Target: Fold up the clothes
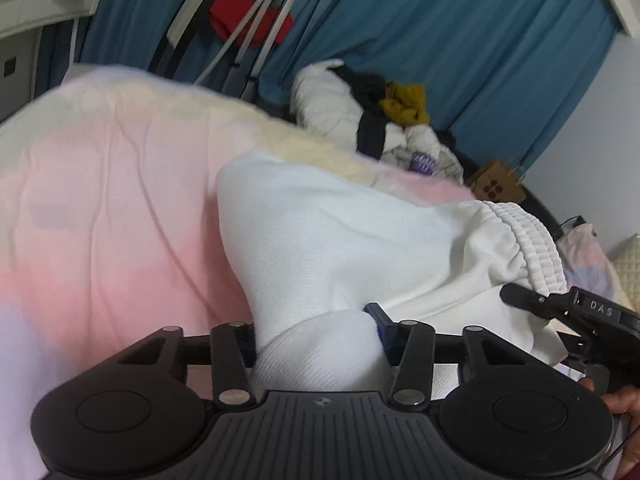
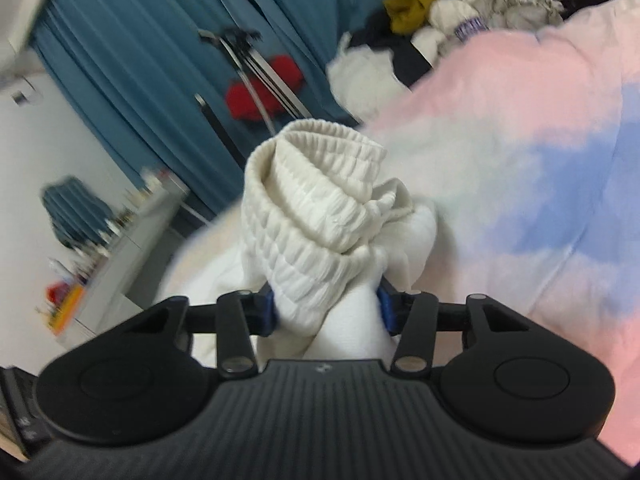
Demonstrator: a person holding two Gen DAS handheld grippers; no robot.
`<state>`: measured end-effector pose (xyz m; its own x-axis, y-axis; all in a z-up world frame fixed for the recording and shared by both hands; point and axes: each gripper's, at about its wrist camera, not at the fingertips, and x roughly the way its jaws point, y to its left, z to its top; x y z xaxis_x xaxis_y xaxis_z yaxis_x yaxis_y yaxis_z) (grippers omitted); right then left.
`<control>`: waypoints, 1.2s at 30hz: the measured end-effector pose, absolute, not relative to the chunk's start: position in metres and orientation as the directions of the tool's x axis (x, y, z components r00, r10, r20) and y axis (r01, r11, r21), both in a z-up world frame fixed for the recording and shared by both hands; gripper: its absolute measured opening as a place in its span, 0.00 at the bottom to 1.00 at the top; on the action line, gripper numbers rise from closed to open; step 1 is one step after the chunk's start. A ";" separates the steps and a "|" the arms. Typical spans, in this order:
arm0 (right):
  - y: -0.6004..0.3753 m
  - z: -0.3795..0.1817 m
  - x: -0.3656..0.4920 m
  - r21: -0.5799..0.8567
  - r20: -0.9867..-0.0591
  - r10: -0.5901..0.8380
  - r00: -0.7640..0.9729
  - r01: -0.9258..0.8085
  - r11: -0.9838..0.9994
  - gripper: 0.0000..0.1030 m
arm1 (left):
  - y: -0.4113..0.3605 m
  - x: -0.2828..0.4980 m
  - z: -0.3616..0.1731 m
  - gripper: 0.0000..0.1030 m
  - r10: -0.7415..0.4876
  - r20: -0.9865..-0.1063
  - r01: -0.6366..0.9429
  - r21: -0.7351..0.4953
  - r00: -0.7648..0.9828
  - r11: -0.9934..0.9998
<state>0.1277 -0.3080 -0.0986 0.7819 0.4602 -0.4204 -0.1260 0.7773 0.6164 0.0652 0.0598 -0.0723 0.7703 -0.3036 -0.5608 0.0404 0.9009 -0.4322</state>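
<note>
Both sets of fingers are on the cloth now. My left gripper [image 1: 316,340] has its pads pressed into a thick bunch of the white garment [image 1: 340,240], jaws drawn in to a middling width with the fabric filling the gap. In the right wrist view my right gripper [image 2: 326,312] is doing the same at the other end, pinched on the ribbed elastic waistband [image 2: 316,200], which curls up in a loose roll at mid-frame above the jaws.

The garment sits in the lower middle of the left view, draped from my left jaws across toward the right gripper at the lower right edge, over the pink and blue bedspread [image 1: 100,200]. It looks gathered and lifted, not laid flat.

So how far along? Early, I'd say. I see no crisp crease, no squared-off stack anywhere on the bed. This piece is grabbed but crumpled; it wants spreading out before any fold can go in. And up in the upper right of the right wrist view, a heap of mixed clothes [image 2: 440,28] is waiting beside the blue curtain [image 2: 140,60], all unfolded by the look of it. Plenty left.
</note>
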 end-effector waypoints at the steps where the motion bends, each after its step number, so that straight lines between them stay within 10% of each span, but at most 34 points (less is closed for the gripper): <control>1: -0.311 -0.091 0.126 0.627 -0.395 0.466 0.792 -0.139 0.766 0.47 | 0.055 0.063 -0.062 0.44 -0.307 -0.550 0.046 -0.436 0.777 0.899; 11: -0.422 -0.029 0.099 0.696 -0.121 0.353 0.928 -0.174 0.697 0.47 | -0.066 0.101 0.036 0.44 -0.383 -0.403 0.216 -0.401 0.831 0.890; 19: -0.513 -0.068 0.113 0.687 -0.057 0.071 0.996 -0.013 0.726 0.47 | -0.206 0.208 0.014 0.44 -0.496 -0.405 0.359 -0.369 0.768 0.857; 24: -0.549 -0.120 0.132 0.723 -0.144 -0.050 0.988 0.140 0.677 0.47 | -0.276 0.264 -0.039 0.44 -0.526 -0.451 0.436 -0.294 0.721 0.850; 30: -0.561 -0.189 0.160 0.689 -0.489 -0.017 0.872 0.398 0.605 0.50 | -0.299 0.283 -0.126 0.52 -0.455 -0.627 0.444 -0.188 0.633 0.876; 36: -0.557 -0.177 0.156 0.693 -0.523 0.013 0.852 0.417 0.588 0.56 | -0.288 0.278 -0.133 0.61 -0.426 -0.655 0.421 -0.178 0.624 0.889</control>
<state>0.1559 -0.5575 -0.1773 0.8519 0.0131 -0.5235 0.4171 0.5876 0.6934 0.2778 -0.2880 -0.1332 0.6239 -0.4265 -0.6549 0.4212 0.8893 -0.1779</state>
